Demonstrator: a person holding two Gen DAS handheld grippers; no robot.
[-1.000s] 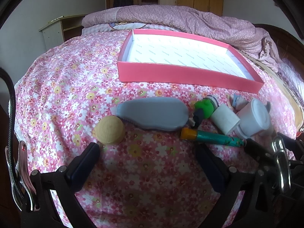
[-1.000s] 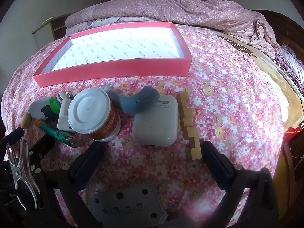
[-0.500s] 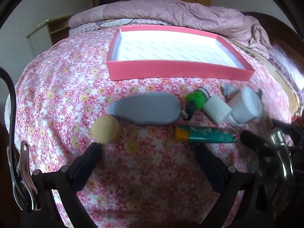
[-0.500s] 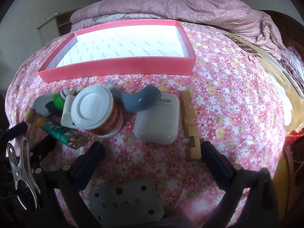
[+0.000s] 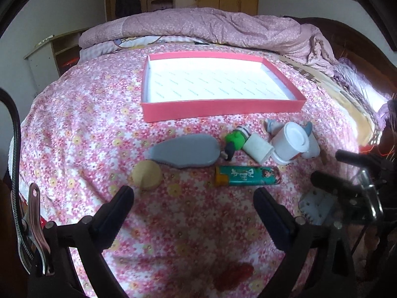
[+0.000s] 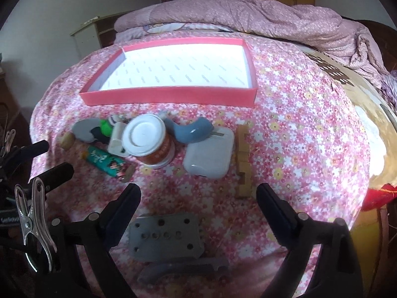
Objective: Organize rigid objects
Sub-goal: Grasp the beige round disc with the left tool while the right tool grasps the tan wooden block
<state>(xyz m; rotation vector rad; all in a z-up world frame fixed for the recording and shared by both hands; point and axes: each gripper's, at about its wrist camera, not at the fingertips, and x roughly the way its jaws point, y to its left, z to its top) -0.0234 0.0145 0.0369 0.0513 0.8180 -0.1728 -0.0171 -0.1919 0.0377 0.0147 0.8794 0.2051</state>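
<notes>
Pink tray (image 5: 223,111): your shallow box with the white printed lining sits on the floral bedspread (image 5: 82,129) behind the row of stuff, and there's nothing in it in either view.
Hard to read: the little blue-grey figure (image 5: 271,125) behind the white-lidded can (image 5: 292,140) is mostly covered from your left camera, so you only get a bit of it poking out. The green toy (image 5: 235,137) is jammed against a white cylinder (image 5: 258,147) and a small dark bit at its near end is too small to identify.
Cut off: the grey perforated plate (image 6: 165,236) lies right under your right gripper, with a grey curved piece (image 6: 181,269) below it half lost at the frame bottom. In the left view that plate is just a pale blur by the other gripper's fingers.
Loose items: grey flat oval piece (image 5: 186,154), wooden disc (image 5: 147,178), teal lighter (image 5: 247,175), white case (image 6: 209,155), wooden block puzzle (image 6: 242,160), all on the bedspread in front of the tray, none inside it.
Left gripper (image 5: 193,201): jaws spread wide, nothing between them, hanging over bare bedspread just short of the disc and the lighter.
Right gripper (image 6: 198,196): jaws wide but closing a touch, nothing between them either; the white case and the puzzle sit just ahead.
Red smear (image 5: 235,277): blurry patch near the bottom of your left view, can't tell what it is.
</notes>
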